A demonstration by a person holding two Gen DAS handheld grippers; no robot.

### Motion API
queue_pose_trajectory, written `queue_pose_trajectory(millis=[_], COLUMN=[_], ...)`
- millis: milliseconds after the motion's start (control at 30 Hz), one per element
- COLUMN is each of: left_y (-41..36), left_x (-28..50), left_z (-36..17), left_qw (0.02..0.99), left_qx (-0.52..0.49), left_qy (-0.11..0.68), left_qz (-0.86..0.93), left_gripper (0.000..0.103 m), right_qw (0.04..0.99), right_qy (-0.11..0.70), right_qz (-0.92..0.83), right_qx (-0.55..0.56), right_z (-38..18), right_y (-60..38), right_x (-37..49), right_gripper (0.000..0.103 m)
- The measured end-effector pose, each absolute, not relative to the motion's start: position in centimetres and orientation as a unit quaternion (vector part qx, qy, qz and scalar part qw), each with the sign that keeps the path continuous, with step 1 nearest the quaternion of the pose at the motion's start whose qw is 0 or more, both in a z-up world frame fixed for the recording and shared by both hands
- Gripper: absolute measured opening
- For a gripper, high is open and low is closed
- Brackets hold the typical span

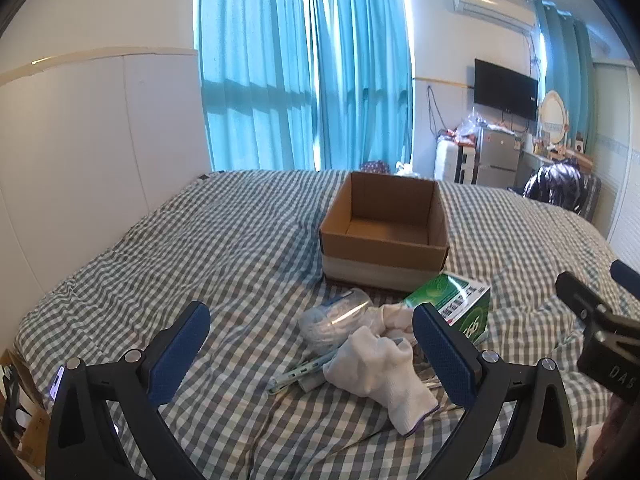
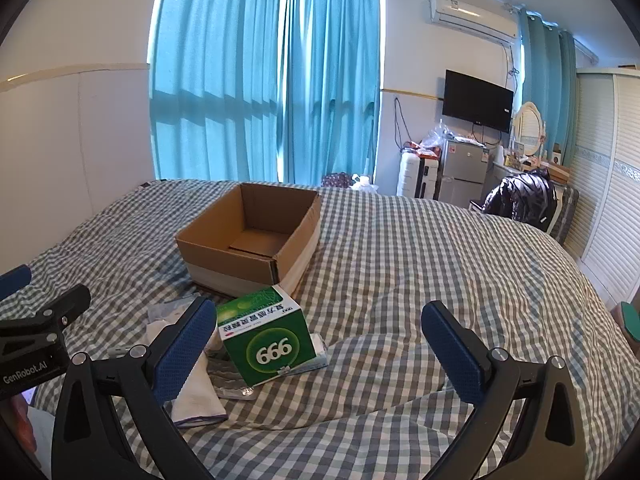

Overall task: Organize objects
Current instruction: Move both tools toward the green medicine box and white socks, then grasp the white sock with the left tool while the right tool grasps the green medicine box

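An empty open cardboard box (image 1: 384, 236) (image 2: 248, 236) stands on the checked bed. In front of it lie a green carton marked 666 (image 1: 456, 304) (image 2: 266, 338), a white glove (image 1: 380, 372) (image 2: 196, 392), a clear plastic packet (image 1: 336, 312) and a pale blue item (image 1: 296, 372). My left gripper (image 1: 312, 340) is open and empty, hovering above the glove and packet. My right gripper (image 2: 320, 340) is open and empty, with the green carton just inside its left finger (image 2: 188, 344).
The checked bedcover (image 2: 420, 264) spreads wide to the right. A white wall panel (image 1: 100, 140) borders the bed's left side. Blue curtains (image 1: 304, 72) hang behind. A fridge (image 2: 464, 172), TV and chair with a black jacket (image 2: 520, 196) stand at the far right.
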State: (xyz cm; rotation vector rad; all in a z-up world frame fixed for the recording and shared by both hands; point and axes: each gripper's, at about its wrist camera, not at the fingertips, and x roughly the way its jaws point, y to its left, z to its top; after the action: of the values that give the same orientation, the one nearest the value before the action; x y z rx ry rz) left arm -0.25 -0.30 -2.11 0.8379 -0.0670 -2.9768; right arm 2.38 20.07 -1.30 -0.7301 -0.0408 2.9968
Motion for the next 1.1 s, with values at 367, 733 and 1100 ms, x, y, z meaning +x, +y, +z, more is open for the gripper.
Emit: queue_pose_trajectory(millis=[367, 733, 1100], left_y=[2.1, 4.9, 2.0], left_x=[-2.4, -5.5, -5.4], left_z=[-6.8, -13.2, -10.2], left_qw=[0.019, -0.054, -0.099], left_qx=[0.344, 0.405, 0.381], left_qy=[-0.051, -0.055, -0.036], left_qz=[-0.937, -0.911, -0.919], left_gripper=[0.103, 0.067, 0.007], right_qw=[0.042, 0.04, -0.087], right_qy=[-0.006, -0.019, -0.123], right_qz=[0.962, 0.947, 0.929], right_qx=[-0.269, -0.318, -0.339], right_z=[-3.7, -7.6, -8.2], right_y=[20.9, 21.2, 16.3], right_x=[0.7, -2.1, -7.1], right_gripper=[0.103, 0.103, 0.103])
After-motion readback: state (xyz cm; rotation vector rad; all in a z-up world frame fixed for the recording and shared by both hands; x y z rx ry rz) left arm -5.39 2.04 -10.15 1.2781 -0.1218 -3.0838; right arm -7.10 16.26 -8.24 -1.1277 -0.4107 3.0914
